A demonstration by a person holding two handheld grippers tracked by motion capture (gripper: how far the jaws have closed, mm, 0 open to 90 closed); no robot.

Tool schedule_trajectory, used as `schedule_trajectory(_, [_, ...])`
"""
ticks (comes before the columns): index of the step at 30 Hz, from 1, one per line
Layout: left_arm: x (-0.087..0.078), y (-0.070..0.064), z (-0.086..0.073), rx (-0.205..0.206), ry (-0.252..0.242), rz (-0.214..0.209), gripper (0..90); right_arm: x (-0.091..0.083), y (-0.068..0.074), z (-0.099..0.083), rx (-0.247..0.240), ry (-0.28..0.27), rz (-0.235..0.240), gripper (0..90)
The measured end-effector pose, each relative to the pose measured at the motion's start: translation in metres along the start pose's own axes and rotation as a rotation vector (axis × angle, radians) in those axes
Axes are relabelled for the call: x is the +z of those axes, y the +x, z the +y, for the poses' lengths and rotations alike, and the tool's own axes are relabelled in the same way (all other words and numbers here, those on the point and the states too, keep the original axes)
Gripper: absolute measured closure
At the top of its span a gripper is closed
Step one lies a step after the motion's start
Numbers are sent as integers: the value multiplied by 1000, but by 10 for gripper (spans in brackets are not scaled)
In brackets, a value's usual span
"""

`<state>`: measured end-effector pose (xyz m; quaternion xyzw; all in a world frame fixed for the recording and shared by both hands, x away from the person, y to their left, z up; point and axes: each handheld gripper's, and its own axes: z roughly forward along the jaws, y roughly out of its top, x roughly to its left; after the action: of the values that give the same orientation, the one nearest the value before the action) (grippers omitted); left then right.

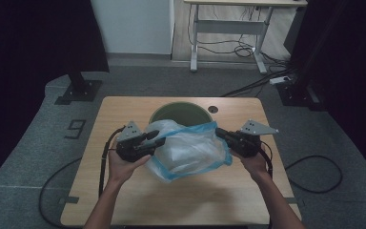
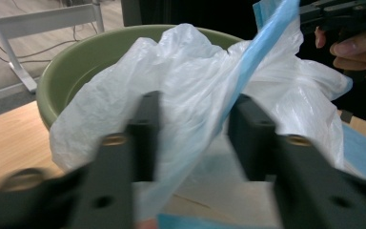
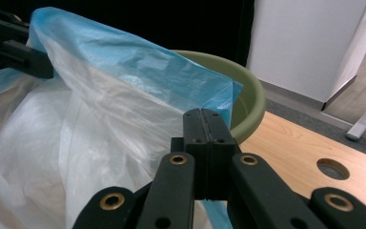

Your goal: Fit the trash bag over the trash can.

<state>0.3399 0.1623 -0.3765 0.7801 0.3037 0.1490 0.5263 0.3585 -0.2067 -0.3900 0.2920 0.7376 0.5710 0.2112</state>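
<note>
In the high view, a thin white plastic bag with a blue rim (image 1: 189, 150) sits at the centre of the frame, stretched between two tools above the wooden surface (image 1: 124, 200). A green bin (image 1: 178, 112) stands just behind the bag, in the upper middle of the surface. The left tool (image 1: 158, 139) meets the bag's left edge, and the right tool (image 1: 219, 132) holds the blue rim at the right. In the left gripper view, the left tool's jaws stand apart, with the bag's film and its blue rim running up through the gap between them; the grip appears released, and nothing is pinched. The bin's rim curves across the upper left of that frame, partly covered by the bag. In the right gripper view, the right tool (image 3: 204, 125) is clenched on the blue rim at the lower centre, its jaws pressed flat together with film trapped between; the bin lies directly behind. The step in hand is judged to be opening the bag mouth for lining the bin. The next move calls for closing the left tool on the rim, then carrying the spread mouth over the bin's rim.
</note>
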Motion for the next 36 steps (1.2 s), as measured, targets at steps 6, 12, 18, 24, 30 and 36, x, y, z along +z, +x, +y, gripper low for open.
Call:
schedule_trajectory(6, [-5, 10, 7, -61, -57, -11, 873, -1, -3, 1, -14, 0, -37, 885])
schedule_trajectory(12, [-11, 23, 15, -93, -127, 24, 891, 2, -7, 6, -52, -13, -123, 886])
schedule_trajectory(18, [-12, 41, 24, -108, -139, 66, 895, 10, -15, 18, -71, -27, -155, 886])
schedule_trajectory(24, [-1, 60, 31, -128, -102, 75, 893, 35, -29, 25, -77, 11, -180, 886])
schedule_trajectory(30, [16, 82, 34, -154, -56, 91, 891, 61, -45, 26, -71, 47, -220, 886])
schedule_trajectory(36, [30, 99, 29, -185, -18, 113, 890, 81, -57, 20, -52, 78, -233, 886])
